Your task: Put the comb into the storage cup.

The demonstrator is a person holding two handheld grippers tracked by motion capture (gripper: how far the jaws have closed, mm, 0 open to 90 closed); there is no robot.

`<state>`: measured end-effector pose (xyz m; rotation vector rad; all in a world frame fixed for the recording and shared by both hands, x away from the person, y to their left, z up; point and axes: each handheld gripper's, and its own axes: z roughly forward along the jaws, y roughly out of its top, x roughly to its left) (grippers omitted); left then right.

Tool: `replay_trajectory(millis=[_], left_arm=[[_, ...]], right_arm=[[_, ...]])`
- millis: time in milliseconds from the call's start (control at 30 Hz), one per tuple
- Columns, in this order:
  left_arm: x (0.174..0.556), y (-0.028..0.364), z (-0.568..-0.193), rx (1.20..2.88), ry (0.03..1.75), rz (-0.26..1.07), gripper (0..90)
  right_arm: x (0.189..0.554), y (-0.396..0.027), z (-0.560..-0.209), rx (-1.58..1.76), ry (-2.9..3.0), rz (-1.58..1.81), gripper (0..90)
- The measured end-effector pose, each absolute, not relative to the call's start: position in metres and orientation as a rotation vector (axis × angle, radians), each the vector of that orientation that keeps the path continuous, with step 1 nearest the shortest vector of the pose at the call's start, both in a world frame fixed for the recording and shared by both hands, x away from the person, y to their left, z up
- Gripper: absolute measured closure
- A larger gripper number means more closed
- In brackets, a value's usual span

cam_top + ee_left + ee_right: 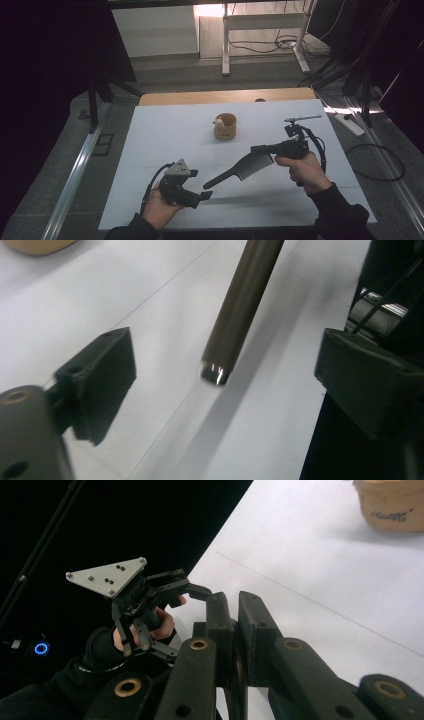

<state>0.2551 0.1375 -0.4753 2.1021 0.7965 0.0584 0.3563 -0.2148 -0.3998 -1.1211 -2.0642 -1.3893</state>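
Comb (240,170) held by closed right gripper (260,149) at its toothed end; handle runs toward 8 o'clock, tip between open left gripper (202,196) jaws, untouched.

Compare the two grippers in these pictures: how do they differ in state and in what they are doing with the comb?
The right gripper is shut on the comb, clamping its toothed end and holding it above the table. The left gripper is open: its pads stand wide apart, with the tip of the comb's handle between them, untouched. Both are black, hand-held and point toward the comb.
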Motion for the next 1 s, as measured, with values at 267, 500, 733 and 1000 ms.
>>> replay_trajectory(millis=[267,500,733,1000], left_arm=[[0.251,0.152,-0.473,2.091,0.839,0.061,0.8],[0.247,0.168,-0.473,2.075,0.874,0.088,0.0],[0.24,0.185,-0.473,2.053,0.897,0.151,0.0],[0.232,0.203,-0.476,2.019,0.934,0.169,0.0]], right_arm=[[0.361,-0.22,-0.394,-1.146,-2.079,-1.426,84.8],[0.367,-0.223,-0.393,-1.154,-2.086,-1.456,84.8],[0.372,-0.226,-0.389,-1.18,-2.084,-1.47,84.8],[0.378,-0.228,-0.382,-1.213,-2.108,-1.482,84.8]])
